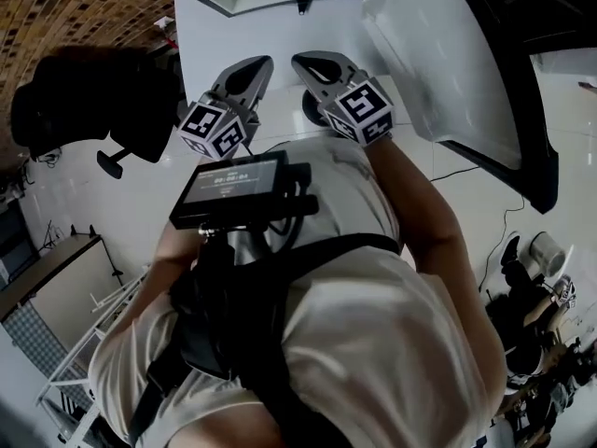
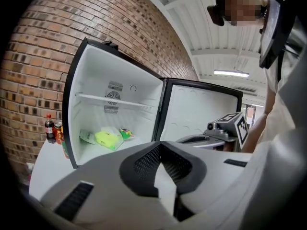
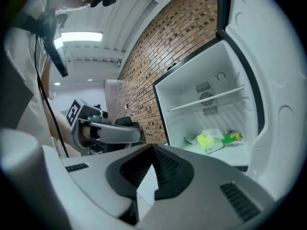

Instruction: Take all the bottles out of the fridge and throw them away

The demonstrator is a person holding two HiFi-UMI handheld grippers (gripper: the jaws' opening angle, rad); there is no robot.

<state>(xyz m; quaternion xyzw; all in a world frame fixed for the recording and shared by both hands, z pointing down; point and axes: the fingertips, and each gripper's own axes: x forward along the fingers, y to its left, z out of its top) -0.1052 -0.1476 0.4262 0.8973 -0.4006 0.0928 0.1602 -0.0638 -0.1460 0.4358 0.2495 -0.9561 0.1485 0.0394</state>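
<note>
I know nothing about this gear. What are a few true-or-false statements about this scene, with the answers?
1. The fridge door stands open. True.
2. The left gripper holds a bottle. False: its jaws are shut on nothing.
3. A dark bottle stands outside the fridge, beside it. True.
4. Bottles fill the shelf. False: no bottle shows on it; packets lie below it.
5. The wall behind is brick. True.
6. The right gripper has its jaws wide open. False: they are shut, nothing between them.
</note>
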